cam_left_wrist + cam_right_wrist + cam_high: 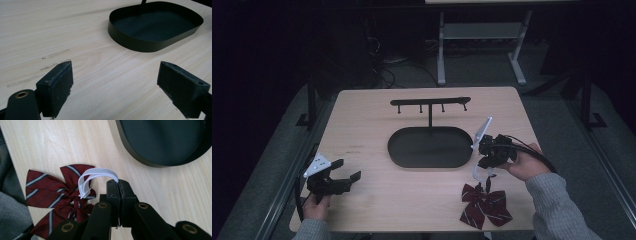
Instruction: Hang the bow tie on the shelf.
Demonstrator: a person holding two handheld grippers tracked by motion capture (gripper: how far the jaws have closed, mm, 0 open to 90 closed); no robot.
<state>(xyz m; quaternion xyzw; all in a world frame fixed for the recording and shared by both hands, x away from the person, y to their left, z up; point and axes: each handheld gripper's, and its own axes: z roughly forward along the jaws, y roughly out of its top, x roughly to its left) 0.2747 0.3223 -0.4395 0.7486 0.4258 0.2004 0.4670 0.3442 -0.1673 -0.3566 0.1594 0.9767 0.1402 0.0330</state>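
A dark red bow tie with grey stripes point(485, 204) point(53, 190) lies near the table's front right edge. Its white elastic strap point(96, 173) point(475, 170) loops up from the knot. My right gripper point(118, 182) point(488, 159) is shut on that strap, pinching it between its black jaws above the bow. My left gripper point(346, 172) point(115, 82) stands open over bare wood at the front left, nothing between its pads. A black oval tray point(397, 150) point(130, 42) point(140, 152) sits at the table's middle, with a post carrying a black hook bar point(430, 102).
The wooden table point(362, 120) ends close to the bow at the front. A grey sleeve point(557, 210) point(12, 217) reaches in at the right. Behind the table stand white desk legs point(441, 50) and cables on a dark floor.
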